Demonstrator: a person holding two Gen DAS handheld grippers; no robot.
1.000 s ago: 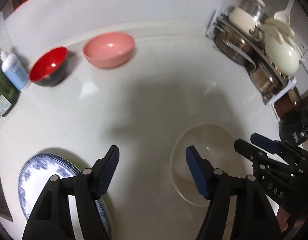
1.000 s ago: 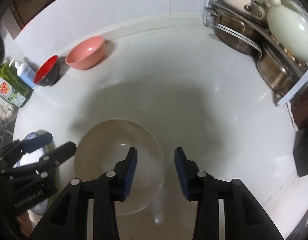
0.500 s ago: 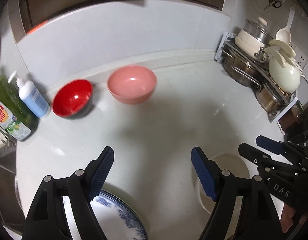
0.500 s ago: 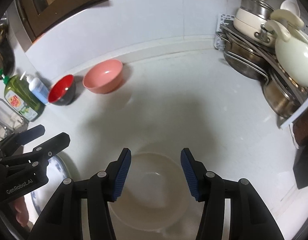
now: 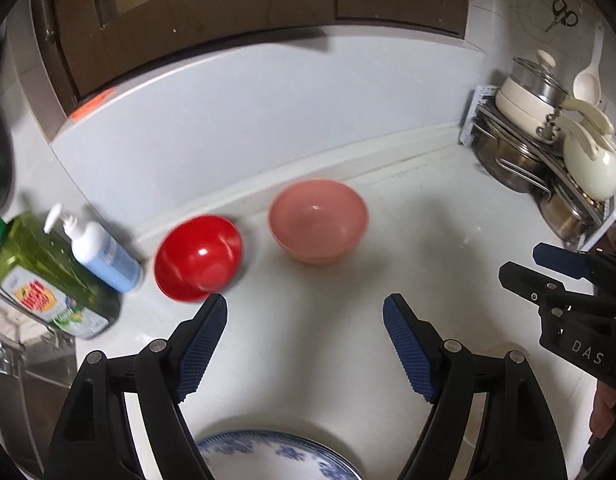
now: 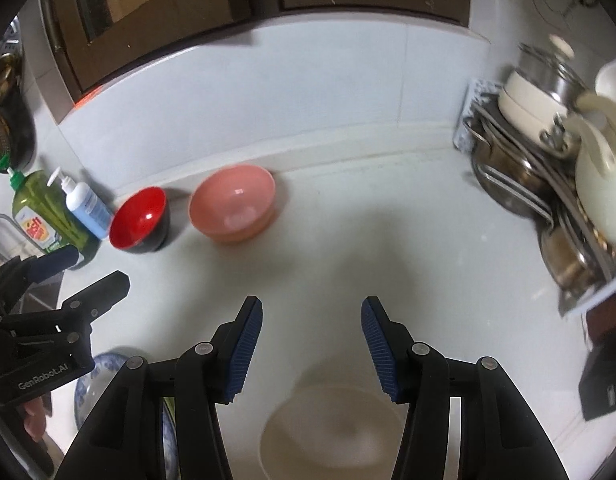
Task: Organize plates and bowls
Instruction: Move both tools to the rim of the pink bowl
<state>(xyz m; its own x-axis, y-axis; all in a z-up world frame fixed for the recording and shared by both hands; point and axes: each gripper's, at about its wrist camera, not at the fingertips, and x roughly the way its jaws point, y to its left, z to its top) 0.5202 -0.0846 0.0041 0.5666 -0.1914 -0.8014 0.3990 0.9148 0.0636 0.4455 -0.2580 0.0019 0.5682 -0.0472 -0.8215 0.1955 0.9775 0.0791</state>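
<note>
On the white worktop (image 5: 427, 232): crockery loose, both jaws released and empty.
Pink plastic bowl (image 5: 317, 226) and glossy red bowl (image 5: 198, 258) by the back wall look light, slippery; take each by its rim. Blue-patterned ceramic plate (image 5: 276, 456) under left gripper (image 5: 304, 344), fragile; right gripper (image 6: 311, 348) over a pale bowl (image 6: 331, 432).

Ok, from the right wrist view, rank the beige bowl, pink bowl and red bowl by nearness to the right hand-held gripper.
1. Beige bowl, just below the right hand-held gripper.
2. Pink bowl, ahead, left of centre.
3. Red bowl, farther left, beside the soap bottles.
</note>
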